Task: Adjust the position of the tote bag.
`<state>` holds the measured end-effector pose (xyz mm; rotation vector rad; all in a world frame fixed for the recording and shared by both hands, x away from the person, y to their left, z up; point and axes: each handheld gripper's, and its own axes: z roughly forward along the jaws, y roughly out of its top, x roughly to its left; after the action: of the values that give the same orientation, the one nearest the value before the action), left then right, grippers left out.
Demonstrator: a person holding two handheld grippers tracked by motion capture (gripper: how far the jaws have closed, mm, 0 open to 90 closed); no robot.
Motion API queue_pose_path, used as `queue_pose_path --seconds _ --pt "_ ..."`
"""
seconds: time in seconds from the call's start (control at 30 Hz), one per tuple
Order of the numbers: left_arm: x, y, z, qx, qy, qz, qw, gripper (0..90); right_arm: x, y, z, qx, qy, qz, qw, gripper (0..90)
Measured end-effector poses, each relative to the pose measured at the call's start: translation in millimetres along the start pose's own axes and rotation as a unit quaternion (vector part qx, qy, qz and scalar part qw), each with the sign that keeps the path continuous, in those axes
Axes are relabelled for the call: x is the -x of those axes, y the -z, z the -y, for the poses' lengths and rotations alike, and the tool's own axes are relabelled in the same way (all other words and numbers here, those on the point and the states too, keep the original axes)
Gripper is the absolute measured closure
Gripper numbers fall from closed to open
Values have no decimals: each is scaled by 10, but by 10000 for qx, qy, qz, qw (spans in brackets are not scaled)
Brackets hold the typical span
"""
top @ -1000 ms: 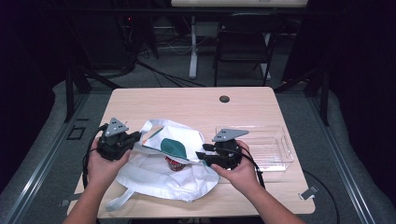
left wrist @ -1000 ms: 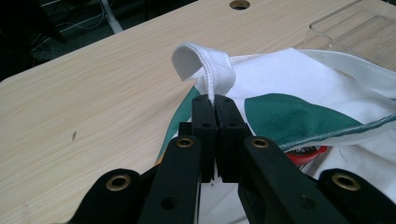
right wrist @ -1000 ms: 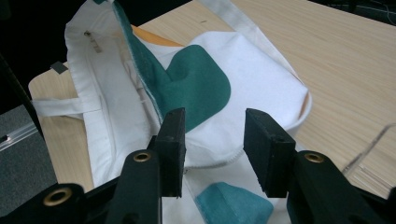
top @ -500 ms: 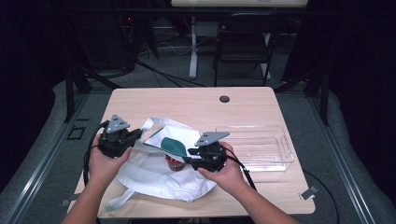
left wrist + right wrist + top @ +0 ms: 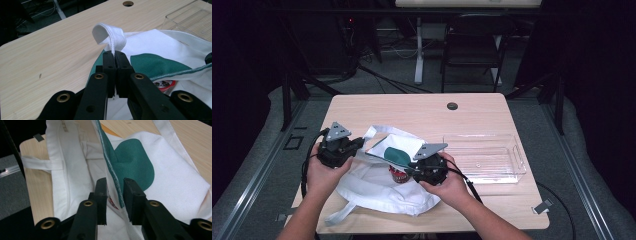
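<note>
**Bag held at its rim by both tongs**

High view: a white cloth bag (image 5: 382, 187) with a green patch lies on the near half of the table (image 5: 422, 112), between the two hands. The left tongs (image 5: 358, 146) sit at the bag's left upper edge, near a strap loop. The right tongs (image 5: 411, 170) meet the bag's rim at its middle, just beside a red-and-white can (image 5: 398, 174) that shows in the bag's mouth. A clear tray (image 5: 484, 157) stands on the table to the right of the bag, just beside the right hand (image 5: 451, 186).

Left gripper view: the left tongs (image 5: 115, 56) are pressed together on the bag's white hem, with only the fabric between the jaws. The strap (image 5: 110, 35) curls up in a loop just past the tips. The green patch (image 5: 155, 63) lies to the right, with the can's red rim beneath the lifted edge and the tray's corner beyond.

Right gripper view: the right tongs (image 5: 115, 182) stand a little apart, with the green-trimmed rim of the bag running up between the jaws; whether they pinch it cannot be told. The bag's open inside lies to the left, the green patch (image 5: 132, 162) to the right.
</note>
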<state>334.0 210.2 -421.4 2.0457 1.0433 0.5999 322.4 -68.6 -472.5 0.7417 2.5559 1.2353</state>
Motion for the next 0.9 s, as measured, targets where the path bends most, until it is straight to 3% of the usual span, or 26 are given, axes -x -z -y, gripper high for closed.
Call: queue_pose_path --seconds 0.2,0.63,0.9 --pt "12 -1 1 -42 -31 -10 10000 885 -7 -9 7 -94 116 54 9999 878" --pt "-16 24 81 -39 -67 -43 10000 876 -6 65 -76 18 232 197 9995 888" --pt "-46 40 206 -24 -45 -35 10000 810 -3 76 -127 90 214 217 9995 890"
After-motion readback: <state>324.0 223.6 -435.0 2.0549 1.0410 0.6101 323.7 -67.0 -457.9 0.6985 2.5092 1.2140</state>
